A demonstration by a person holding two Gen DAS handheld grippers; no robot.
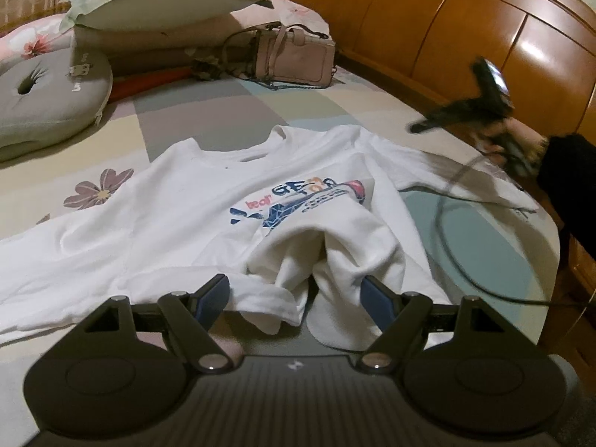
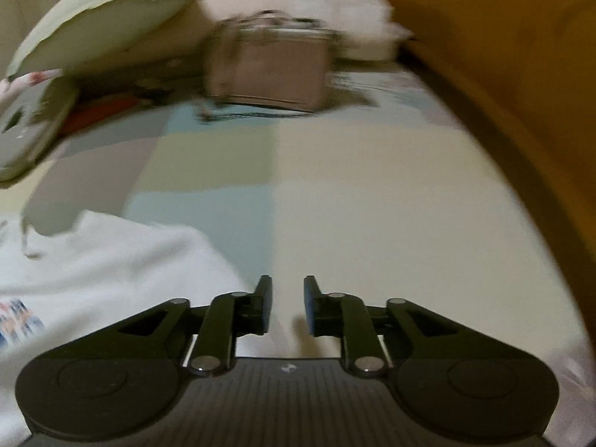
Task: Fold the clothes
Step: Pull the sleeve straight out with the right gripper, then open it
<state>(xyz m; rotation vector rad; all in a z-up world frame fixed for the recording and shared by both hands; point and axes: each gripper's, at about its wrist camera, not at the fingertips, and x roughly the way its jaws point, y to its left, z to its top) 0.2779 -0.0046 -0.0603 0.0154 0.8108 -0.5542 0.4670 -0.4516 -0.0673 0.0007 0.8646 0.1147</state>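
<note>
A white T-shirt [image 1: 178, 208] with a blue and red print lies face up on the bed, its hem bunched into a ridge near me. My left gripper [image 1: 296, 292] is open wide, its blue-padded fingers [image 1: 216, 292] standing on either side of that bunched hem without pinching it. In the left wrist view the right gripper [image 1: 484, 100] is a blurred dark shape held by a hand above the shirt's right sleeve [image 1: 465, 175]. In the right wrist view the right gripper [image 2: 288, 300] is open by a narrow gap with nothing in it, above bare sheet, the T-shirt [image 2: 111, 268] to its left.
A pink handbag [image 1: 294, 56], pillows [image 1: 156, 0] and a grey ring cushion [image 1: 41, 100] sit at the far end of the patchwork sheet [image 1: 208, 111]. A wooden headboard [image 1: 465, 29] runs along the right. A dark cable [image 1: 447, 234] loops over the bed's right side.
</note>
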